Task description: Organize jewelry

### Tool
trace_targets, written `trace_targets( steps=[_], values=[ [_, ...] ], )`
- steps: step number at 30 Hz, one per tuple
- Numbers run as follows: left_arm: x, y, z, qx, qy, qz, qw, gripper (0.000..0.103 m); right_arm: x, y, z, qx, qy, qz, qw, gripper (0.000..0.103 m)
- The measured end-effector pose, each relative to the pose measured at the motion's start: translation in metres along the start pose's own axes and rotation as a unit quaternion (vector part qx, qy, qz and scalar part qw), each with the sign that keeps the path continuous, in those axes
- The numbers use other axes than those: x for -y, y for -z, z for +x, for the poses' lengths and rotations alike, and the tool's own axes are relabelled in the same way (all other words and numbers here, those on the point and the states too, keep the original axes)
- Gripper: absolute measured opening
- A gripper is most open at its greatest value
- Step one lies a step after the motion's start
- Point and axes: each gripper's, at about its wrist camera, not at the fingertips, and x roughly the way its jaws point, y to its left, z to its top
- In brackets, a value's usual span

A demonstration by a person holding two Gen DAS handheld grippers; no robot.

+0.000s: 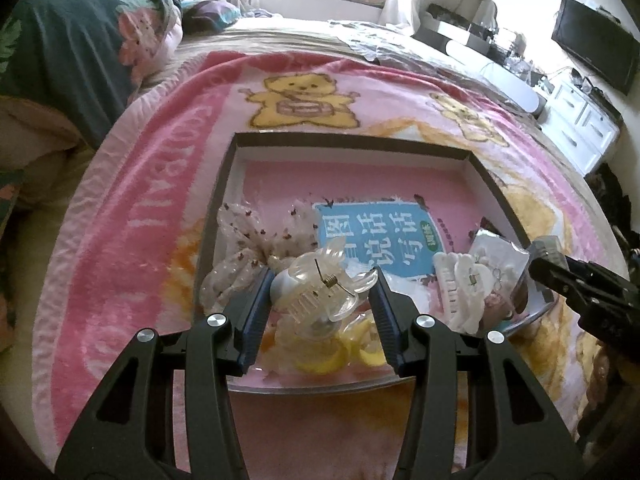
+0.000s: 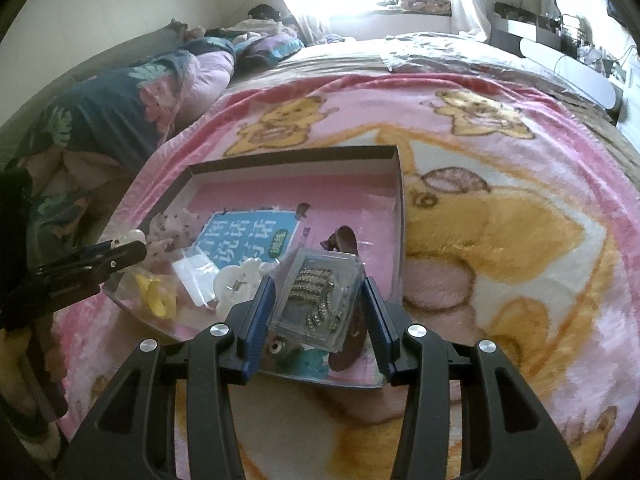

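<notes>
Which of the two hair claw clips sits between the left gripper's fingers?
The translucent clear claw clip with the exposed metal spring sits between the left gripper fingers. The opaque white claw clip lies off to its right, nearer the box's edge.

clear claw clip (image 1: 320, 288) sitting upright in the tray | clear box (image 2: 318, 300) lying tilted, seemingly holding rhinestone jewelry

Likely a home bedroom: bed (image 1: 280, 36), teddy-bear blanket (image 1: 160, 208), wall television (image 1: 594, 42).

"说话写话" on blue book cover (image 1: 378, 240)
</notes>
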Motion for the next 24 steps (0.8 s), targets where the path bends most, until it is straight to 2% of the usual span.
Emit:
trace_targets(
  steps=[4, 6, 7, 8, 10, 14, 18, 21, 22, 23, 24],
  values=[
    [0.001, 0.003, 0.002, -0.005, 0.001, 0.0, 1.0, 0.04, 0.0, 0.002, 0.003, -0.01, -0.004, 0.006, 1.0, 0.044],
    [0.003, 0.003, 0.001, -0.003, 0.0, 0.003, 1.0, 0.043, 0.0, 0.003, 0.001, -0.011, -0.007, 0.006, 1.0, 0.048],
    [0.004, 0.003, -0.001, -0.002, 0.0, 0.004, 1.0, 0.046, 0.0, 0.003, -0.002, -0.01, -0.009, 0.007, 1.0, 0.054],
    [0.005, 0.002, -0.002, -0.002, 0.0, 0.005, 1.0, 0.051, -0.001, 0.003, -0.005, -0.007, -0.01, 0.007, 1.0, 0.057],
    [0.007, 0.001, -0.006, 0.0, 0.001, 0.006, 1.0, 0.056, -0.003, 0.003, -0.013, 0.0, -0.009, 0.003, 1.0, 0.06],
    [0.014, 0.003, -0.025, 0.012, 0.005, 0.008, 0.9999, 0.068, -0.007, 0.006, -0.038, 0.025, -0.007, 0.001, 1.0, 0.079],
    [0.023, 0.009, -0.053, 0.028, 0.008, 0.014, 0.9995, 0.077, -0.009, 0.012, -0.07, 0.053, -0.008, 0.001, 0.999, 0.09],
    [0.031, 0.017, -0.071, 0.037, 0.007, 0.022, 0.9991, 0.077, -0.012, 0.017, -0.09, 0.064, -0.014, -0.006, 0.998, 0.093],
    [0.033, 0.019, -0.077, 0.041, 0.008, 0.024, 0.9988, 0.078, -0.013, 0.019, -0.097, 0.068, -0.013, -0.009, 0.998, 0.097],
    [0.036, 0.023, -0.085, 0.046, 0.007, 0.026, 0.9986, 0.089, -0.015, 0.021, -0.102, 0.072, -0.012, -0.011, 0.997, 0.098],
    [0.038, 0.026, -0.091, 0.052, 0.004, 0.026, 0.9983, 0.094, -0.017, 0.023, -0.108, 0.074, -0.012, -0.015, 0.997, 0.098]
  ],
)
